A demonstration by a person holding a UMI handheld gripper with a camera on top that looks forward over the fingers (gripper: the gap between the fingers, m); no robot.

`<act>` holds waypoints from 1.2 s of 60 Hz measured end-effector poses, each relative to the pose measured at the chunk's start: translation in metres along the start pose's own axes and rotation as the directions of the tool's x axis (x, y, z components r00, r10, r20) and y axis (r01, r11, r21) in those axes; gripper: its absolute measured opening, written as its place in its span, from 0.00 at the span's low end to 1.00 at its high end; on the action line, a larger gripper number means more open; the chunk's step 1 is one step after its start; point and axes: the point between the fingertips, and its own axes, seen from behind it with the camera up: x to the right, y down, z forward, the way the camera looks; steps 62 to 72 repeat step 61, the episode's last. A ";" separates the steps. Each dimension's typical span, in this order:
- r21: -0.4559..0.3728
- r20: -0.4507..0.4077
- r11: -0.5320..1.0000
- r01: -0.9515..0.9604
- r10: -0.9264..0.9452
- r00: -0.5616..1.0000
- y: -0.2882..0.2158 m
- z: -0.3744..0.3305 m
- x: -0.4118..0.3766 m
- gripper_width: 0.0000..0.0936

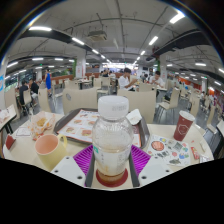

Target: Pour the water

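Lower left: pink cup (48, 150) on table (20, 158), close beside bottle. Centre bottom: gripper (112, 163) clamped on capped water bottle (112, 140), pads squeezing both sides. Right: red cup (184, 125). Risk, imo: cap's on, and tilting could slip bottle.

Clear white-capped bottle (112, 140) upright between the tongs (112, 163).

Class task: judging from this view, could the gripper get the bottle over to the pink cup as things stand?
Probably yes. The gripper looks shut on the capped bottle, and the pink cup stands beside it on the table with nothing visible between them. The cap would block pouring.
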 end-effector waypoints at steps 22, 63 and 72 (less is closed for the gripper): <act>-0.163 -0.075 0.986 -0.037 0.025 0.997 0.004 -0.084 -0.013 0.91; -0.179 -0.191 0.984 -0.005 -0.029 0.981 -0.016 -0.269 -0.072 0.90; -0.179 -0.191 0.984 -0.005 -0.029 0.981 -0.016 -0.269 -0.072 0.90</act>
